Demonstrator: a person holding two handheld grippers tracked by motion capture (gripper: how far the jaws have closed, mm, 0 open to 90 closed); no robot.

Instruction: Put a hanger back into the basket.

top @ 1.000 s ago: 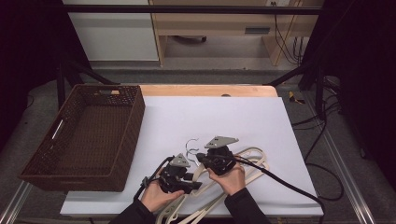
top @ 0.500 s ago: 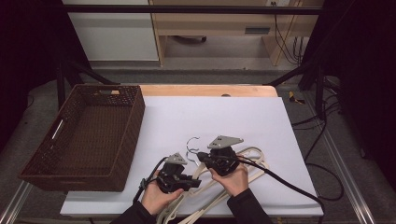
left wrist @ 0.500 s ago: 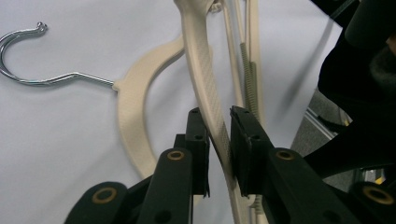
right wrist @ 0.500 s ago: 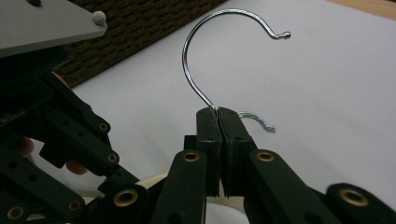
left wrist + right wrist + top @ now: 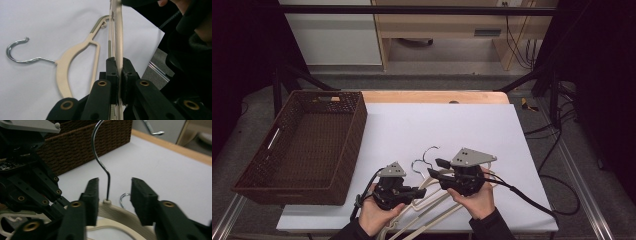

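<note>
Several beige plastic hangers [image 5: 432,200] with metal hooks lie bunched at the table's front edge. My left gripper [image 5: 417,191] [image 5: 119,67] is shut on the thin arm of one hanger [image 5: 118,37], which runs upright between its pads. A second hanger [image 5: 63,65] lies flat on the white sheet beside it. My right gripper [image 5: 434,167] [image 5: 113,187] stands open, its jaws having just been opening. The wire shank of a hook [image 5: 96,150] rises between the pads and touches neither.
A dark wicker basket [image 5: 327,95] [image 5: 82,142] stands at the table's left side, close behind the left gripper. The white sheet [image 5: 452,125] covers the table's middle and back. Black cables [image 5: 522,192] trail off to the right front.
Both hands have risen a little and the right one has shifted right. The right jaws have parted from around the hook's shank. The left jaws have closed on the hanger arm.
</note>
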